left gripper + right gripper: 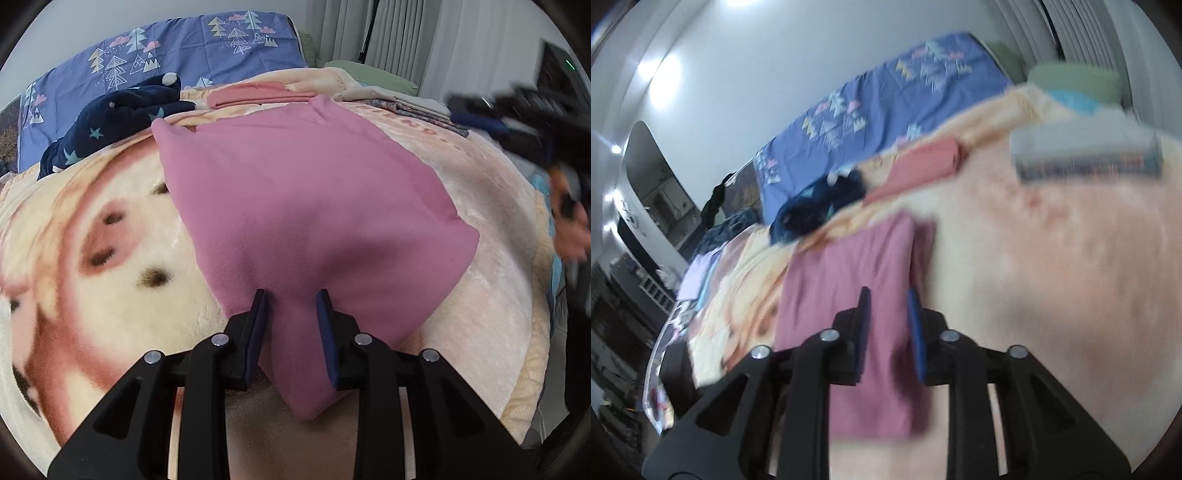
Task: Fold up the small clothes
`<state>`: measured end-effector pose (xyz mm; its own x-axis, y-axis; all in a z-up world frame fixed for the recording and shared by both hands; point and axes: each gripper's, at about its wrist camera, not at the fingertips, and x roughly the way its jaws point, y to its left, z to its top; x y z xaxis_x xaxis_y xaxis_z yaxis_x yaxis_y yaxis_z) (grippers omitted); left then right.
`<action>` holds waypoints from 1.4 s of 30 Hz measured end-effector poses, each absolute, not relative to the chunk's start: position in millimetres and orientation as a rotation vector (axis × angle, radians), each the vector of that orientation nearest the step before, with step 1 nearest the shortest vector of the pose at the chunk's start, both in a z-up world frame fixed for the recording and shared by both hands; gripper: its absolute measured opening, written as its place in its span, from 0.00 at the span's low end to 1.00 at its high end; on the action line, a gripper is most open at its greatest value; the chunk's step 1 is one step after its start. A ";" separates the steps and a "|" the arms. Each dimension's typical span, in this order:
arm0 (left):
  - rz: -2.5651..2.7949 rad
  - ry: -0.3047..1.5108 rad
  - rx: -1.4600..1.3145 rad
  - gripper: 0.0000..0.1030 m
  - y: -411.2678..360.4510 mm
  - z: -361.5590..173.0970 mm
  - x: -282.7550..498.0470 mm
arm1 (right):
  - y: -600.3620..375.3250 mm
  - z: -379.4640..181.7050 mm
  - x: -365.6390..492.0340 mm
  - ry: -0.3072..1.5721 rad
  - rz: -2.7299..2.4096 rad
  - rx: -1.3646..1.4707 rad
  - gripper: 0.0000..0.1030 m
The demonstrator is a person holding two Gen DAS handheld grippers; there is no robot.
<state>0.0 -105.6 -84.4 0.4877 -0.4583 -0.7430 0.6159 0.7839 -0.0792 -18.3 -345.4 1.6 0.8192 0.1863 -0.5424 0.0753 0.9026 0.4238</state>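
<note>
garment (303,192) – mauve pink | blanket (110,229) – cream, peach print | pillow (192,48) – blue, trees

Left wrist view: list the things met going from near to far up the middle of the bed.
Left tongs gripping the near corner of the pink folded garment → folded salmon-pink cloth → purple pillow printed with trees.
</note>
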 end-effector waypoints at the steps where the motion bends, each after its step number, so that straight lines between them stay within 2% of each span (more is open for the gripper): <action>1: -0.658 0.831 0.210 0.29 -106.4 -84.3 -0.7 | -349.4 4.8 0.6 0.615 0.067 0.432 0.27; 2: -0.657 0.828 0.210 0.30 -106.6 -84.4 -0.9 | -353.4 5.1 16.4 0.625 0.079 0.432 0.33; 3: -0.656 0.823 0.210 0.31 -106.8 -84.9 -2.1 | -361.0 1.2 46.7 0.658 0.112 0.463 0.43; 4: -0.656 0.818 0.209 0.31 -106.7 -84.9 -3.4 | -363.1 -1.6 66.4 0.683 0.133 0.486 0.46; 10: -0.672 0.787 0.182 0.37 -101.5 -83.1 -8.3 | -343.0 -35.9 163.9 0.857 0.125 0.392 0.54; 11: -0.677 0.789 0.176 0.38 -100.9 -83.3 -7.4 | -338.8 -40.9 172.3 0.874 0.124 0.376 0.34; 12: -0.680 0.792 0.171 0.38 -100.4 -83.5 -6.9 | -333.7 -45.0 177.7 0.875 0.122 0.352 0.05; 16: -0.688 0.791 0.157 0.38 -98.1 -83.1 -6.1 | -332.9 -35.1 162.7 0.773 0.074 0.313 0.04; 19: -0.705 0.795 0.141 0.41 -96.9 -83.4 -3.9 | -344.3 -50.0 168.5 0.826 0.022 0.281 0.04; 20: -0.710 0.796 0.138 0.42 -96.5 -83.4 -4.0 | -346.7 -55.6 171.0 0.840 0.032 0.297 0.06; 23: -0.710 0.793 0.136 0.42 -96.1 -83.2 -2.8 | -352.5 -53.6 163.1 0.806 0.039 0.323 0.22; 25: -0.712 0.792 0.132 0.42 -95.6 -82.8 -2.6 | -355.3 -36.1 143.2 0.728 0.046 0.359 0.20; 26: -0.714 0.790 0.127 0.42 -94.8 -82.0 -2.8 | -353.8 -30.1 136.2 0.713 0.061 0.358 0.14; 28: -0.723 0.779 0.102 0.41 -90.6 -76.5 -3.8 | -338.9 -14.2 109.6 0.691 0.137 0.320 0.12; 30: -0.754 0.761 0.046 0.35 -82.8 -65.3 -3.7 | -316.1 -6.0 79.7 0.677 0.223 0.260 0.10; 33: -0.802 0.769 -0.051 0.34 -76.5 -45.2 7.2 | -293.7 -18.5 54.2 0.730 0.238 0.186 0.10; 36: -0.727 0.797 0.002 0.34 -89.8 -44.2 31.2 | -291.8 -64.6 59.6 0.865 0.093 0.122 0.06; 39: -0.673 0.849 0.094 0.34 -104.7 -78.9 49.4 | -294.9 -78.5 52.9 0.835 0.081 0.148 0.06; 42: -0.661 0.778 0.162 0.38 -109.9 -70.7 30.8 | -297.0 -69.2 45.7 0.825 0.068 0.166 0.08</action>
